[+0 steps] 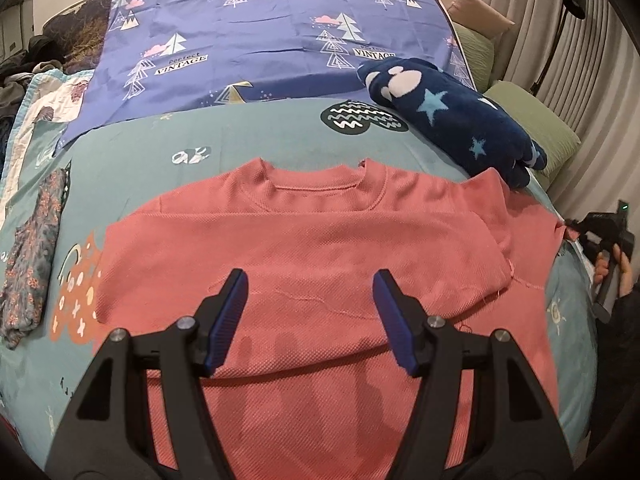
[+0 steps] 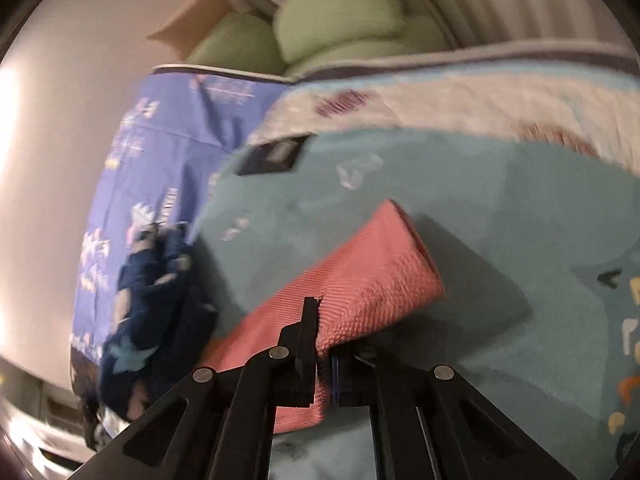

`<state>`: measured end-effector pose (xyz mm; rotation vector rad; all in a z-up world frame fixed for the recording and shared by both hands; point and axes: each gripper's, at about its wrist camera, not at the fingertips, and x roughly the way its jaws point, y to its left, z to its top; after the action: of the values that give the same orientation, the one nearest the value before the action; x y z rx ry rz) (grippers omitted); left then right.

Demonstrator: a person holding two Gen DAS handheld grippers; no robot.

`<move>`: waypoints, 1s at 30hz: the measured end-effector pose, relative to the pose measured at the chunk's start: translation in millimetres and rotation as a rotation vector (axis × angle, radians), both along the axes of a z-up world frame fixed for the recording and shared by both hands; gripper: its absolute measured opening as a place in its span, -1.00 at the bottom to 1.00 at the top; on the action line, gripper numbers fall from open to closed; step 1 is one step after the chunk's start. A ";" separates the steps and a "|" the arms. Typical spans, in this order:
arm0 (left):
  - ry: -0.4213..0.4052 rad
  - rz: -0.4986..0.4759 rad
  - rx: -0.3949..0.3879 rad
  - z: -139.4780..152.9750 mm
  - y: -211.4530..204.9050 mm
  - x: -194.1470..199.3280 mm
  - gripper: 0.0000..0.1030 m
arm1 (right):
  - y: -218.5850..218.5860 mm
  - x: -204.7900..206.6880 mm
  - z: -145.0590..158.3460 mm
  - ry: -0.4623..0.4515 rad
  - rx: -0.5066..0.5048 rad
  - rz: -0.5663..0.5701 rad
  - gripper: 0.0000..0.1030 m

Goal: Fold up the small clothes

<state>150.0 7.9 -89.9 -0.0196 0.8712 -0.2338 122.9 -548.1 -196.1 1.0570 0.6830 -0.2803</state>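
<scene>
A pink knit sweater (image 1: 304, 248) lies flat on the teal bedspread (image 1: 256, 136), neck hole toward the far side, left sleeve folded across the chest. My left gripper (image 1: 308, 304) is open and empty, hovering over the sweater's middle. My right gripper (image 2: 322, 336) is shut on the pink sleeve (image 2: 372, 276) and holds its end lifted off the bed. In the left wrist view the right gripper (image 1: 570, 230) shows at the right edge of the bed, pinching the sleeve's tip.
A navy star-print fleece garment (image 1: 456, 120) lies at the far right, near the sweater's shoulder; it also shows in the right wrist view (image 2: 148, 312). A floral garment (image 1: 32, 256) lies at the left. A purple tree-print sheet (image 1: 256, 32) covers the far side. Green pillows (image 1: 532, 120) sit at the right.
</scene>
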 end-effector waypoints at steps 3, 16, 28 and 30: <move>0.009 0.006 -0.021 -1.3 1.0 0.9 0.27 | 21.7 -2.0 44.7 -0.097 -0.096 0.071 -0.92; -0.004 0.040 -0.071 1.7 24.1 -8.5 0.27 | 235.3 -6.7 177.5 -0.470 -0.335 0.591 -0.90; 0.042 0.077 -0.144 -14.7 62.8 -20.7 0.27 | 391.0 -6.6 94.8 -0.239 -0.353 1.170 -0.30; 0.044 0.069 -0.151 -16.2 63.5 -21.5 0.27 | 383.4 -12.4 91.3 -0.237 -0.322 1.181 -0.15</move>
<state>128.5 71.4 -106.1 -0.1957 0.8936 -0.2344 110.5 -164.7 -104.8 0.2503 0.8966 0.7270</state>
